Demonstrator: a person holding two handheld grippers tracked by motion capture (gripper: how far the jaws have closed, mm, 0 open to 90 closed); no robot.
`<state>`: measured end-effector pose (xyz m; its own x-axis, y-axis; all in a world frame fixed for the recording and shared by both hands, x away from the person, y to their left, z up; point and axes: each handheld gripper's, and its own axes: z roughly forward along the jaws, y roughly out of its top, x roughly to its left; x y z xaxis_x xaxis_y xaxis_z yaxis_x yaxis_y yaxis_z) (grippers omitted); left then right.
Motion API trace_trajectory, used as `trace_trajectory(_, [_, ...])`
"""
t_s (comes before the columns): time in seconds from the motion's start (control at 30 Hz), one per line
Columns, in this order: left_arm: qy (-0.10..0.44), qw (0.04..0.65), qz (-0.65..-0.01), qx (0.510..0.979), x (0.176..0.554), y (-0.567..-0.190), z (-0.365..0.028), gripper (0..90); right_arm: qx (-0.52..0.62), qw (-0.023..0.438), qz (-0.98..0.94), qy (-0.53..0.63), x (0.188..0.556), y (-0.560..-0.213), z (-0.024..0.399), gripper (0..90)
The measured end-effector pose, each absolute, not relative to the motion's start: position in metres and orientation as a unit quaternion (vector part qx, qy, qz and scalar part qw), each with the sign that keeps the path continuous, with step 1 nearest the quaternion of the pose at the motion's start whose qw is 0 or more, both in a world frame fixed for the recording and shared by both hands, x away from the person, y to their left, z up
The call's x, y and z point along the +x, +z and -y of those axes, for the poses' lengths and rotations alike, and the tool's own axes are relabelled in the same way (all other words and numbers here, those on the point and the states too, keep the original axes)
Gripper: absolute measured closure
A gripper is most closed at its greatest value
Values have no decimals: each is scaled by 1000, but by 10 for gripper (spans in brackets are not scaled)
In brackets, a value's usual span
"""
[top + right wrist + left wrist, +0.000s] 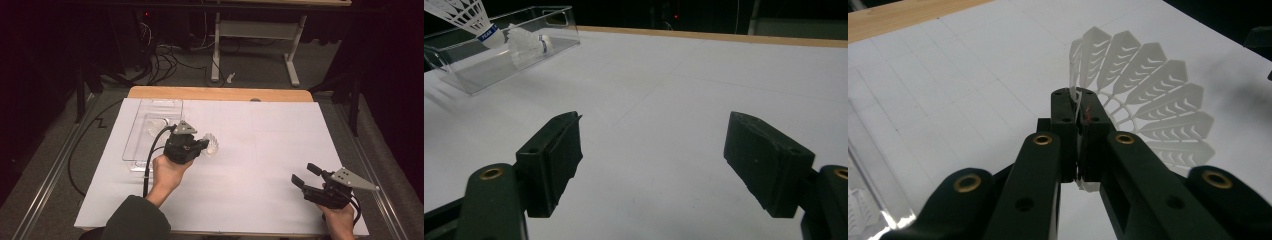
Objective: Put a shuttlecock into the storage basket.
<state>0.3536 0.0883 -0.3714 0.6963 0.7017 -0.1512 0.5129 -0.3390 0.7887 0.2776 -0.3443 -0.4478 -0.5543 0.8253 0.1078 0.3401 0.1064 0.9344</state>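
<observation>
1. Your left gripper [1079, 107] has its fingers [1064, 131] pinched tight on the skirt edge of a white shuttlecock [1148, 100], so the feathers fan out past the tips.
2. From above, that shuttlecock [211, 144] sits just right of the clear tray [150, 107], over the white surface [260, 150].
3. A second shuttlecock [526, 42] lies inside the tray [551, 20].
4. Your right gripper [654, 160] has its fingers [555, 160] spread wide, holding nothing, low over the surface near the front right corner [306, 176].
</observation>
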Motion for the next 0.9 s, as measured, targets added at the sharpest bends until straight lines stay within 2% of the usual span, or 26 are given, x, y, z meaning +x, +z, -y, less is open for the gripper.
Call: trace_trajectory(0.9, [120,432,-400,799,356,-362,-121,882,411,230,-709,524,278,-448,344,236])
